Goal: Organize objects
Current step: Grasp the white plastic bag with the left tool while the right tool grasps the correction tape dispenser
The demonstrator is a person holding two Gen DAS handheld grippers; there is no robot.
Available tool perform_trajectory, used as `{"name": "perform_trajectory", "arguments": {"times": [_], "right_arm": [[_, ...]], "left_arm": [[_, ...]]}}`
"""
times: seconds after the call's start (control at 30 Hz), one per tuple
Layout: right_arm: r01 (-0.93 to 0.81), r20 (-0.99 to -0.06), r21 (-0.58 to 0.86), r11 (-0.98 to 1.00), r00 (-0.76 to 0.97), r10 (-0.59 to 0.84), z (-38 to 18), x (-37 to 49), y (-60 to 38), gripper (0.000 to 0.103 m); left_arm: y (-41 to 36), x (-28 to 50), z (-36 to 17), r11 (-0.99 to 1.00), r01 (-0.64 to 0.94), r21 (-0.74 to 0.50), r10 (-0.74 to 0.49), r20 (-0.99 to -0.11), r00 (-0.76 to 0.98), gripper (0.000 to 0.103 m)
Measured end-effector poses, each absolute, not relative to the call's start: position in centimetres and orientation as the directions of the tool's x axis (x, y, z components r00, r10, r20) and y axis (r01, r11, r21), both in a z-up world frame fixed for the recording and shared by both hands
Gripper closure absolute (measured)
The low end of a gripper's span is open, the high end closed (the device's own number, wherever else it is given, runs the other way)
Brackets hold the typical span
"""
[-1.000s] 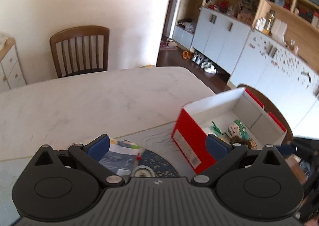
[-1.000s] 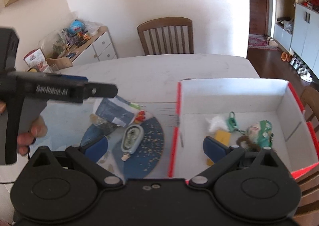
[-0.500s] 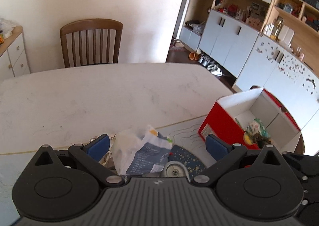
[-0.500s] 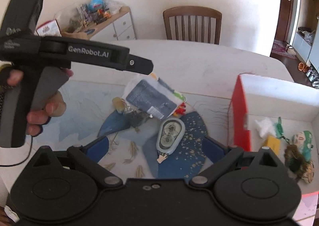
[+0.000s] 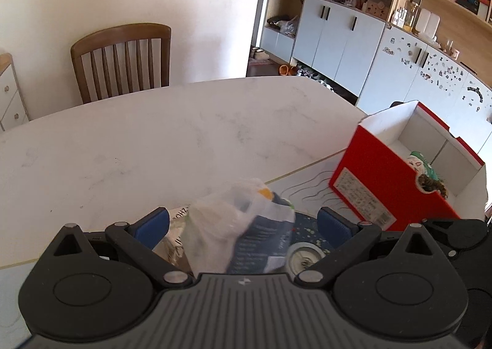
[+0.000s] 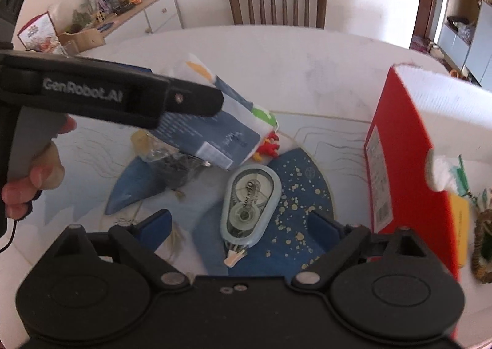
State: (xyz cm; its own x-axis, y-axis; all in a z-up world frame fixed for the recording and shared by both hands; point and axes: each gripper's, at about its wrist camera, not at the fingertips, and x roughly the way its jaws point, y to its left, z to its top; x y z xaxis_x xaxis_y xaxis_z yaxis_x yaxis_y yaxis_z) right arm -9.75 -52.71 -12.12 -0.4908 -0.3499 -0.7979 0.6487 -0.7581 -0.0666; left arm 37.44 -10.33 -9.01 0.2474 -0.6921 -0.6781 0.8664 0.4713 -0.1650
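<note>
Correction tape [image 6: 250,204], a rounded translucent shell, lies between the wide-open, empty right gripper [image 6: 240,226]; only the left gripper [image 5: 243,223], equally spread and empty, views the crinkled packet [image 5: 240,232] from behind.

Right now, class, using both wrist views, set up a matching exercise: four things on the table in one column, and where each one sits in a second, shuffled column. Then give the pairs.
Things:
1. correction tape dispenser
2. blue-and-white packet
3. green-haired figure
4. red toy

Places:
A. inside the red box
B. between the open jaws of the left gripper
C. on the dark blue speckled patch of the mat, ahead of the right gripper
D. on the mat at the packet's lower corner

Pairs: 1-C, 2-B, 3-A, 4-D
</note>
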Motion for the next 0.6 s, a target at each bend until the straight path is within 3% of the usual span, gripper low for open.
{"name": "perform_trajectory", "arguments": {"times": [0.47, 0.6], "right_arm": [[0.604, -0.812, -0.076, -0.794, -0.499, -0.302, -14.1, -12.2, -53.8, 0.016], [0.604, -0.812, -0.089, -0.792, -0.504, -0.294, -14.4, -12.1, -54.0, 0.02]], "left_arm": [[-11.3, 39.2, -11.4, 0.442, 0.87, -0.218, -0.703, -0.687, 0.185, 0.001], [-11.4, 39.2, -11.4, 0.435, 0.871, -0.228, -0.704, -0.689, 0.171, 0.01]]}}
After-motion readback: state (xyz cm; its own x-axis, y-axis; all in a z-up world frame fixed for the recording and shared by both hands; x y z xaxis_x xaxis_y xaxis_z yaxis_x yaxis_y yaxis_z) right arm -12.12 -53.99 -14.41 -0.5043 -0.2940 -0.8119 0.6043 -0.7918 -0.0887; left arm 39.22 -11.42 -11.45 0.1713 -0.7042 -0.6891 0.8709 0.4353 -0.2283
